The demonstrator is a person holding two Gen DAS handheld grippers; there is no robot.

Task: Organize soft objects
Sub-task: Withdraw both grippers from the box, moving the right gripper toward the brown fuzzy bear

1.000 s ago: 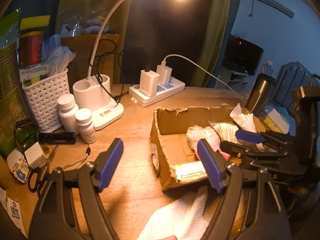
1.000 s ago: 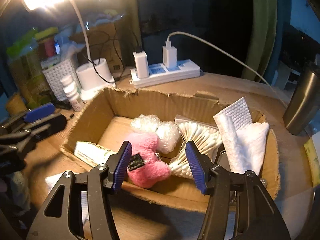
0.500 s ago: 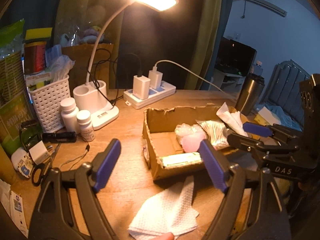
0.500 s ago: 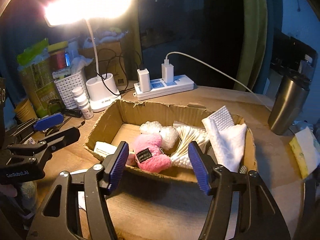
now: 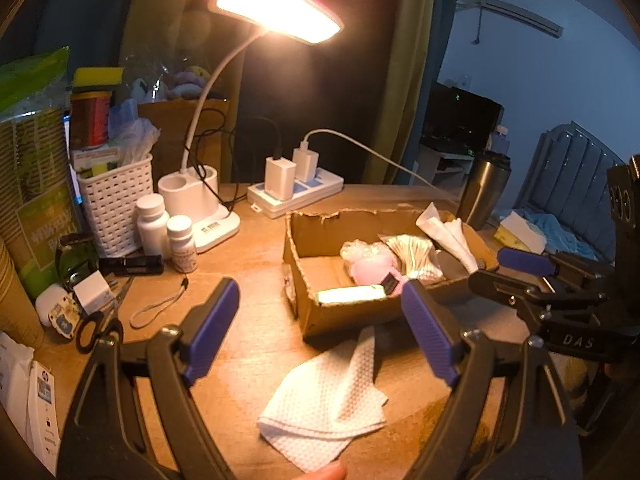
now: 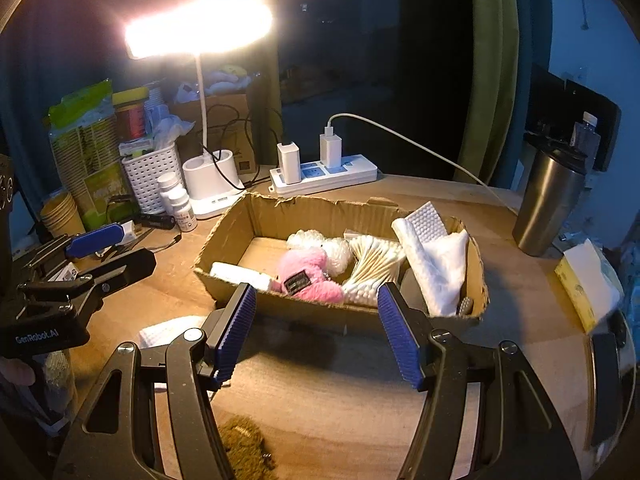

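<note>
A cardboard box (image 6: 312, 216) (image 5: 344, 318) sits on the wooden table. It holds a pink plush toy (image 6: 308, 276) (image 5: 374, 268), a bubble-wrap bundle (image 6: 320, 244), a pack of cotton swabs (image 6: 374, 260), a white cloth (image 6: 436, 256) and a white packet (image 6: 240, 274). A folded white cloth (image 5: 328, 396) lies on the table in front of the box. A brown fuzzy thing (image 6: 240, 446) lies near the front edge. My left gripper (image 5: 324, 332) is open and empty above the folded cloth. My right gripper (image 6: 316, 336) is open and empty in front of the box.
A lit desk lamp (image 5: 200, 204), a power strip (image 5: 296, 194), a white basket (image 5: 114, 204), two pill bottles (image 5: 166, 228), scissors (image 5: 100, 324) and small clutter stand at the left. A steel tumbler (image 6: 548, 200) and a tissue pack (image 6: 588, 284) stand at the right.
Both grippers have drawn back and up from the box, which looks smaller and farther. The pink toy lies in the box, and the folded cloth on the table shows fully.
</note>
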